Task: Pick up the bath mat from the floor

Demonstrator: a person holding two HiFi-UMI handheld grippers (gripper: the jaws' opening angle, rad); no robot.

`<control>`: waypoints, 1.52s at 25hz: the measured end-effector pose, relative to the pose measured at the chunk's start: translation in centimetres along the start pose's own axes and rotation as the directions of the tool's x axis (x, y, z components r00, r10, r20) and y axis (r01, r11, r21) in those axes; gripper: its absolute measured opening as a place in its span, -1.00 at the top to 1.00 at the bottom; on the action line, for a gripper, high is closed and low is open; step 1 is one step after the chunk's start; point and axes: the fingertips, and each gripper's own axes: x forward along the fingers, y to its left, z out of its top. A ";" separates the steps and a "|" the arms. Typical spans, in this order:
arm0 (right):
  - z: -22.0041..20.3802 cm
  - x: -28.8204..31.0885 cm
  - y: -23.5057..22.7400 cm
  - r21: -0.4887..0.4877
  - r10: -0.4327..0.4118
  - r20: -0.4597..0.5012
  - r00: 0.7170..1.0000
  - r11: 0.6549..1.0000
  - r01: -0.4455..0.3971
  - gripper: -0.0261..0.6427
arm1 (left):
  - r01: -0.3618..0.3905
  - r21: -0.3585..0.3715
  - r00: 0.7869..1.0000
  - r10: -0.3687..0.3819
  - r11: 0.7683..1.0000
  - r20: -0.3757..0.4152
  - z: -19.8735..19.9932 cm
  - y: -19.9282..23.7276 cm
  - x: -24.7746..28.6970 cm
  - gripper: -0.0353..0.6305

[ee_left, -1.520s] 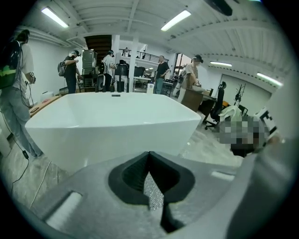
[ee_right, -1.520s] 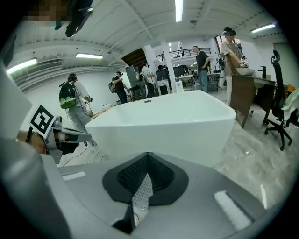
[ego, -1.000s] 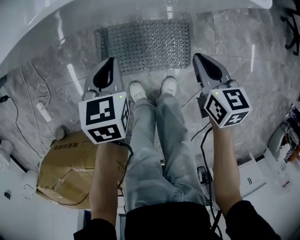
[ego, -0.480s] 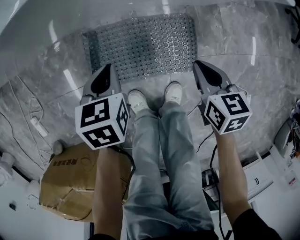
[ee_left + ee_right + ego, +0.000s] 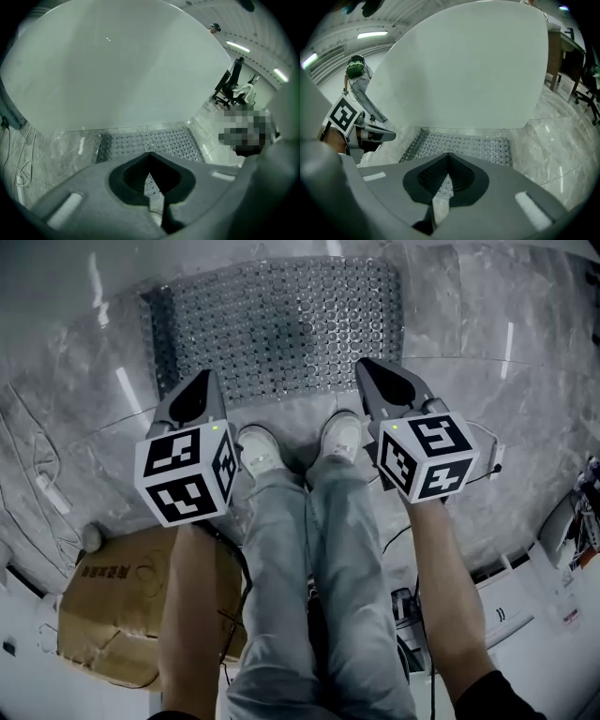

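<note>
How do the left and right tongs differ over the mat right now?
The left tongs sit over the bath mat's near left corner; the right tongs sit over its near right edge, reaching further across it. The left tongs point nearly straight ahead; the right tongs angle inward. Both are shut and empty.

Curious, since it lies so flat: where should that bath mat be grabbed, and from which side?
Likely the near long edge of the bath mat, from above beside the shoes: it lies flat, and its far edge runs along the tub.
</note>
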 end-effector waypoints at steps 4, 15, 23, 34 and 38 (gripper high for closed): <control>-1.6 1.1 0.0 -0.012 0.020 -0.035 0.999 1.000 -0.020 0.90 | -0.005 0.004 0.999 0.005 1.000 -0.041 -2.0 0.4 1.4 0.89; -4.4 3.2 -6.7 0.038 -0.059 -0.105 0.993 0.997 0.063 0.90 | 0.011 -0.032 0.991 -0.016 0.999 -0.135 -5.1 4.4 5.6 0.78; -7.2 5.3 -11.3 0.047 -0.059 -0.187 0.981 0.997 0.069 0.66 | 0.017 0.031 0.967 -0.009 0.999 -0.254 -7.6 8.1 7.7 0.35; -9.9 7.9 -17.3 0.087 -0.074 -0.239 0.968 0.991 0.097 0.17 | -0.005 0.177 0.933 0.068 0.984 -0.353 -11.7 14.5 11.3 -0.37; -11.1 9.1 -18.7 0.084 -0.059 -0.281 0.958 0.993 0.086 0.05 | -0.051 0.121 0.925 0.093 0.991 -0.368 -12.9 16.5 12.0 -0.53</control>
